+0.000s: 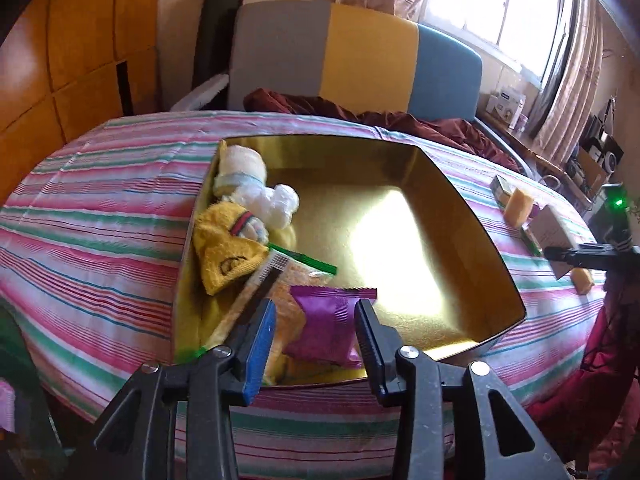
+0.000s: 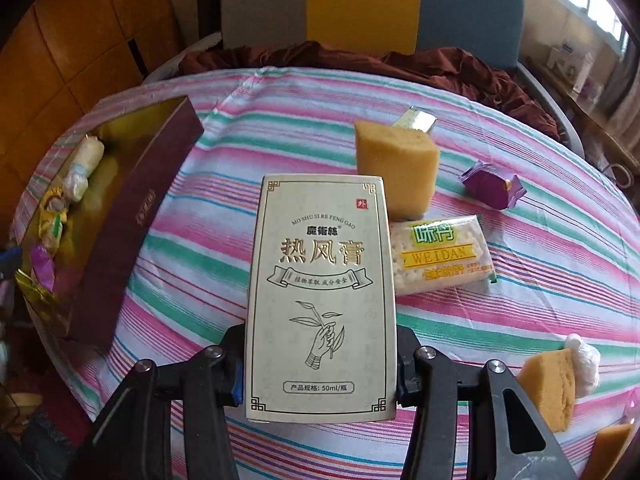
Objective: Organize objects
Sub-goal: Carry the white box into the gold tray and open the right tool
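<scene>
Left gripper (image 1: 316, 320) hovered over near corner of gold-lined box (image 1: 460, 184), jaws apart, not pressing purple packet (image 1: 326, 326) lying between them inside box. Beside packet lay yellow cloth (image 1: 226, 256), white roll (image 1: 244, 168) and green comb (image 1: 304, 260). Right gripper (image 2: 320, 364) clamped on cream carton (image 2: 320, 300), held upright above striped cloth (image 2: 200, 272). Behind carton rested yellow sponge (image 2: 396, 168), cracker pack (image 2: 440, 260) and purple candy (image 2: 492, 186).

cream carton (image 2: 320, 300): upright, off striped cloth | purple packet (image 1: 326, 326): flat in gold-lined box (image 1: 472, 216)
</scene>
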`<state>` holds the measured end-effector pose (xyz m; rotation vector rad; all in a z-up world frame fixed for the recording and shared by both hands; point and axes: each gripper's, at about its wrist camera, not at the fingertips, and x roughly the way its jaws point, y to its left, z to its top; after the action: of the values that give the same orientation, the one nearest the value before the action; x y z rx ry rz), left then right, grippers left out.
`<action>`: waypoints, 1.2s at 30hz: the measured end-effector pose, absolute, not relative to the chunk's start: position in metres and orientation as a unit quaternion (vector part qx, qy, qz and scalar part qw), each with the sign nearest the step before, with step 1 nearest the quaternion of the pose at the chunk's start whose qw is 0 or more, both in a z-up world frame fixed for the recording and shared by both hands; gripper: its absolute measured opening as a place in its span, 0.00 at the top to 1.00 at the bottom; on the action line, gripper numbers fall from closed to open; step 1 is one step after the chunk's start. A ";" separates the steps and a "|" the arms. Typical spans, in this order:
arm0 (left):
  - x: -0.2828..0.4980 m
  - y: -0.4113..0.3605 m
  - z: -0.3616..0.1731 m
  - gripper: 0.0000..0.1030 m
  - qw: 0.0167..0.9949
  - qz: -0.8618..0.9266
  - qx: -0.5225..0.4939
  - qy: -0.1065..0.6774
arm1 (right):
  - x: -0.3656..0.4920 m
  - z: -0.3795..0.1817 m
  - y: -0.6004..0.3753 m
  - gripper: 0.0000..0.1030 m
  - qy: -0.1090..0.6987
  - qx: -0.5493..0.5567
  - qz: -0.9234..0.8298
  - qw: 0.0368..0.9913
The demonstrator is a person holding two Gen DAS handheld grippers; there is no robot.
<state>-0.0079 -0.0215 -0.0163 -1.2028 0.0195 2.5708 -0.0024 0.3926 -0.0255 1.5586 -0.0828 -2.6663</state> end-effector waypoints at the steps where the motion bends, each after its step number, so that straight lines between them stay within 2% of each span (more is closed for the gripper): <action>1: -0.008 -0.023 -0.014 0.60 0.144 0.898 -0.416 0.012 | -0.001 -0.018 0.390 0.50 -0.035 0.495 -0.868 0.027; 4: -0.007 -0.027 -0.008 0.60 0.126 0.906 -0.404 0.015 | -0.004 0.003 0.365 0.50 -0.040 0.474 -0.879 0.043; 12: -0.008 -0.040 -0.005 0.60 0.101 0.914 -0.393 0.004 | -0.043 0.039 0.233 0.50 -0.010 0.464 -0.871 0.158; 17: -0.011 -0.055 -0.010 0.61 0.080 0.915 -0.395 -0.021 | -0.077 0.020 0.166 0.50 0.005 0.496 -0.850 0.176; 25: -0.018 -0.070 -0.018 0.61 0.067 0.910 -0.406 -0.049 | -0.125 -0.037 0.116 0.49 -0.011 0.549 -0.824 0.141; 29: -0.019 -0.071 -0.022 0.61 0.066 0.908 -0.410 -0.052 | -0.125 -0.050 0.104 0.41 -0.072 0.546 -0.811 0.198; 33: -0.019 -0.068 -0.024 0.61 0.065 0.908 -0.411 -0.050 | -0.117 -0.049 0.104 0.40 -0.098 0.533 -0.806 0.238; 35: -0.018 -0.066 -0.023 0.61 0.065 0.908 -0.410 -0.048 | -0.116 -0.048 0.113 0.29 -0.122 0.531 -0.805 0.237; 36: -0.017 -0.065 -0.023 0.61 0.066 0.909 -0.409 -0.046 | -0.115 -0.046 0.118 0.27 -0.129 0.526 -0.807 0.234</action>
<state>-0.0170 -0.0649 -0.0229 -1.2335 -0.1386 2.7415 -0.1146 0.1183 -0.0462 1.4453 -0.3553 -2.2154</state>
